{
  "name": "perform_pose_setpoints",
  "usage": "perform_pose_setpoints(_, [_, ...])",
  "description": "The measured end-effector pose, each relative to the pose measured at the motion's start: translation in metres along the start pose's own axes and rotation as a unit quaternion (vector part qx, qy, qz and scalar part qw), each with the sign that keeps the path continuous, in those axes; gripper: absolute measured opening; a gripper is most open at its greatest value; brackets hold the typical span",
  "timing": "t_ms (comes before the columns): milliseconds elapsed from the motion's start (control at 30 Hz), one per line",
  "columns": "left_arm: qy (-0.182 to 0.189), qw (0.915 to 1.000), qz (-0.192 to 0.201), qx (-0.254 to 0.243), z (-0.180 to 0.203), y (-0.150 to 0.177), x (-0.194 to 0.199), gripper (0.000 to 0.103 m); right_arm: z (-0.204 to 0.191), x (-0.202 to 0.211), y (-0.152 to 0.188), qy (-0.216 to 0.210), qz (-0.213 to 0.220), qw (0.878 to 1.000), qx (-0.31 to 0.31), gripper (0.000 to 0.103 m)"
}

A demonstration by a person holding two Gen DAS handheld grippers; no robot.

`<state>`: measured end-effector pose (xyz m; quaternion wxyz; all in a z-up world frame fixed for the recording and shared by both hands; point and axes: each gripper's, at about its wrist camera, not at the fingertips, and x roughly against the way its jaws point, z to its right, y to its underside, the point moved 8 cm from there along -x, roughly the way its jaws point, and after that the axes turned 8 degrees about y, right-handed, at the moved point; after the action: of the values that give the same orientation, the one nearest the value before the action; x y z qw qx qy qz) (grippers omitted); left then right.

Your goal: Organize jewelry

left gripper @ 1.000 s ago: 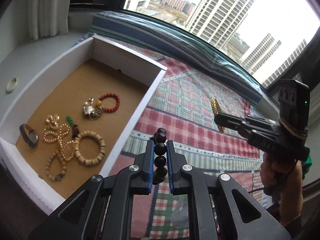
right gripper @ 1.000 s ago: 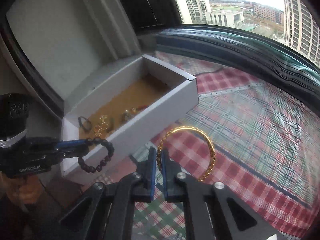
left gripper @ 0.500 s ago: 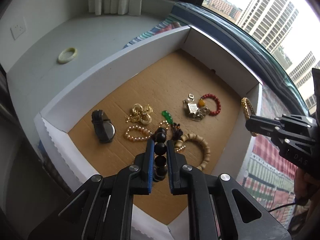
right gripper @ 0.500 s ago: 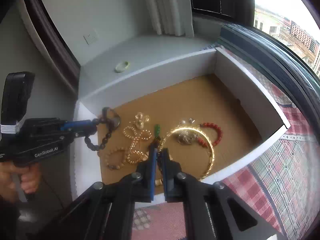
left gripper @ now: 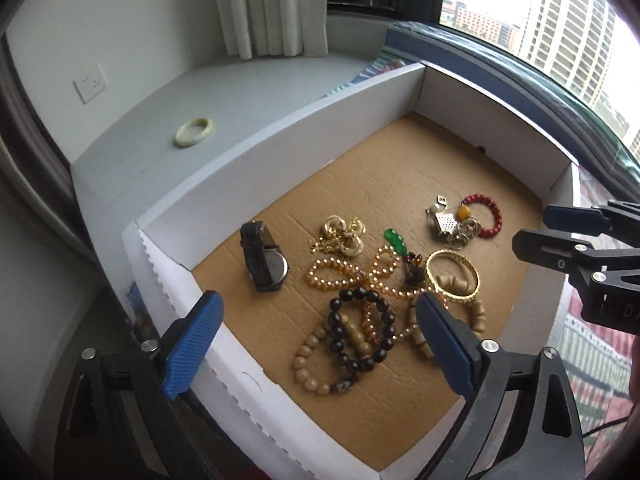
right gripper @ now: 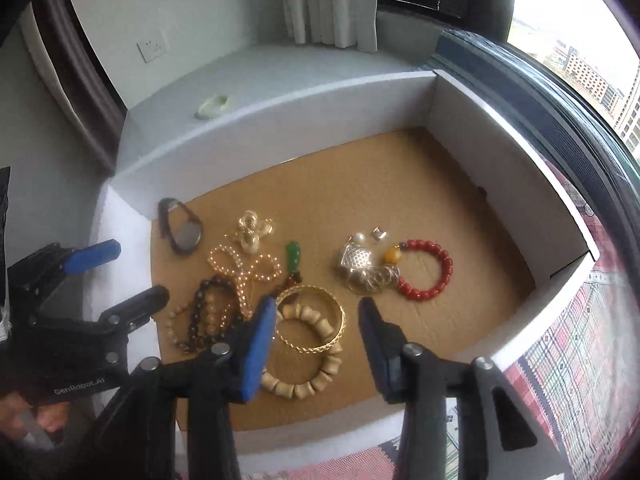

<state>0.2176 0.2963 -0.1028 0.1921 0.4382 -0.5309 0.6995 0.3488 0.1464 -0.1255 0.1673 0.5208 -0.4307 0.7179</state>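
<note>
A white cardboard box with a brown floor holds the jewelry. On that floor a dark bead bracelet lies over wooden beads and a pearl strand. My left gripper hangs above it, its jaws opening wide and touching nothing. A gold bangle rests on a wooden bead bracelet. My right gripper hovers over the bangle with its jaws opening, and the pads are clear of it.
Also in the box are a black watch, gold earrings, a green pendant, a silver fish pendant and a red bead bracelet. A pale jade ring lies on the grey sill. A plaid cloth covers the surface to the right.
Both grippers came over the box, sank and opened. The dark bead bracelet left the left gripper and the gold bangle left the right; both now lie on the box floor.
</note>
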Motion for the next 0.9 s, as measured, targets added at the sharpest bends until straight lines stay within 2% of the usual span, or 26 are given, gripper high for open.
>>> perform_pose_setpoints(67, [-0.029, 0.9993, 0.02, 0.009, 0.001, -0.002, 0.011, 0.102, 0.0, 0.012, -0.004, -0.002, 0.015, 1.0, -0.006, 0.062])
perform_pose_setpoints(167, [-0.037, 0.9979, 0.043, 0.03, 0.002, 0.0, 0.03, 0.102, 0.0, 0.031, -0.005, 0.004, 0.036, 0.999, -0.014, 0.073])
perform_pose_setpoints(267, [-0.059, 0.997, 0.022, 0.044, 0.001, 0.005, 0.033, 0.102, 0.003, 0.045, -0.004, 0.025, 0.058, 0.998, -0.014, 0.075])
perform_pose_setpoints(333, [-0.05, 0.998, 0.008, 0.038, 0.001, 0.009, 0.035, 0.102, 0.004, 0.05, -0.001, 0.036, 0.063, 0.997, -0.013, 0.076])
perform_pose_setpoints(533, [-0.02, 0.9974, 0.002, 0.069, 0.002, 0.018, 0.044, 0.102, 0.009, 0.053, 0.012, 0.059, 0.054, 0.997, -0.015, 0.076])
perform_pose_setpoints(700, [-0.027, 0.9975, 0.004, 0.065, 0.002, 0.018, 0.046, 0.102, 0.013, 0.049, 0.018, 0.069, 0.046, 0.996, -0.019, 0.077])
perform_pose_setpoints(900, [-0.003, 0.9972, 0.007, 0.075, 0.004, 0.021, 0.042, 0.102, 0.017, 0.049, 0.022, 0.07, 0.048, 0.996, -0.023, 0.077])
